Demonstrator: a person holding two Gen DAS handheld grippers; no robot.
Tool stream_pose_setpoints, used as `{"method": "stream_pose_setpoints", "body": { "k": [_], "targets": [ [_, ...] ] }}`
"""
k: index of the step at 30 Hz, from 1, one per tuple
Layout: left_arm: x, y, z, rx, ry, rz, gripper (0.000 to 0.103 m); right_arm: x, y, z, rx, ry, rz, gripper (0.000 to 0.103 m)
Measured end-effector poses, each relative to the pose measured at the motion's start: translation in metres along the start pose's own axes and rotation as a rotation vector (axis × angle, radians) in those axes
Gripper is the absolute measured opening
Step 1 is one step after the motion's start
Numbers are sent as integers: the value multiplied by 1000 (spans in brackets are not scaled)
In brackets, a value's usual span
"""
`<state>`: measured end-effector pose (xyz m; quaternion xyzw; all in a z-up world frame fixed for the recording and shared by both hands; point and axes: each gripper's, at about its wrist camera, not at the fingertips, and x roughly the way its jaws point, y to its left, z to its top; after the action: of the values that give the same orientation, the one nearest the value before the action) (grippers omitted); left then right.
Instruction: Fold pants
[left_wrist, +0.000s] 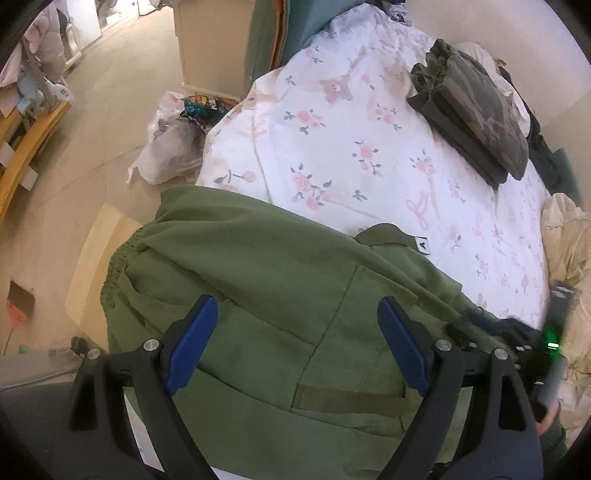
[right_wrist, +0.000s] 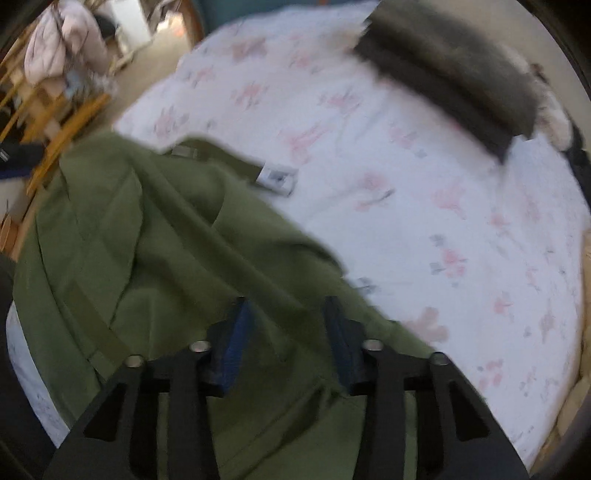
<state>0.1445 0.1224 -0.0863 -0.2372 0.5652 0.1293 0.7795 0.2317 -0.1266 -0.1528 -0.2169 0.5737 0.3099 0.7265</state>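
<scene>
While both grippers, left (left_wrist: 297, 345) and right (right_wrist: 286, 341), hover spread apart over the pants (left_wrist: 266, 295), each should pinch a waistband corner before folding across the bed (left_wrist: 369, 155).

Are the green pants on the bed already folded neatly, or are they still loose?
Still loose. The green pants lie rumpled on the floral sheet, with uneven creases and the elastic waistband bunched at one side, unlike the camouflage stack.

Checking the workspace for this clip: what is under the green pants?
The green pants lie on the floral bedsheet, their elastic waist hanging past the bed's edge over the floor. The sheet shows around them; whatever lies directly beneath the cloth is covered. Both claws hover above, left open.
</scene>
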Motion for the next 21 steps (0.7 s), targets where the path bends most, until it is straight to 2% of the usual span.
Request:
{"method": "stream_pose_setpoints", "body": {
  "k": [1,2,3,5,8,10,12,14,15,17,18,19,21],
  "targets": [
    [0,-2,0,4,4,-8,86,5,5,1,-26,17,5,2],
    [0,-4,0,9,7,-14,86,4,12,-1,-67,25,1,1],
    [0,-7,0,16,9,-21,86,0,18,-3,-117,25,-6,1],
    [0,-13,-1,33,16,-34,86,-10,18,-1,-135,-15,-43,1],
    [0,-22,-2,55,19,-49,86,-33,-9,8,-11,-132,-48,0],
    [1,-28,-3,70,19,-49,86,-21,-16,15,14,-119,-59,0],
    [3,-31,-4,78,17,-40,86,6,-18,17,27,-49,-56,1],
    [6,-30,-6,78,22,-27,86,13,-17,18,56,-38,-49,1],
    [8,-30,-7,78,25,-20,86,5,-19,16,69,-63,-85,1],
    [12,-29,-9,84,31,-5,86,-16,-22,11,93,-123,-193,11],
    [15,-30,-11,95,39,3,86,-33,-23,4,109,-157,-201,13],
    [18,-32,-14,106,45,7,86,-44,-26,-2,126,-173,-166,13],
    [26,-39,-21,151,67,16,86,-55,-26,-21,164,-149,-86,13]
  ]
}}
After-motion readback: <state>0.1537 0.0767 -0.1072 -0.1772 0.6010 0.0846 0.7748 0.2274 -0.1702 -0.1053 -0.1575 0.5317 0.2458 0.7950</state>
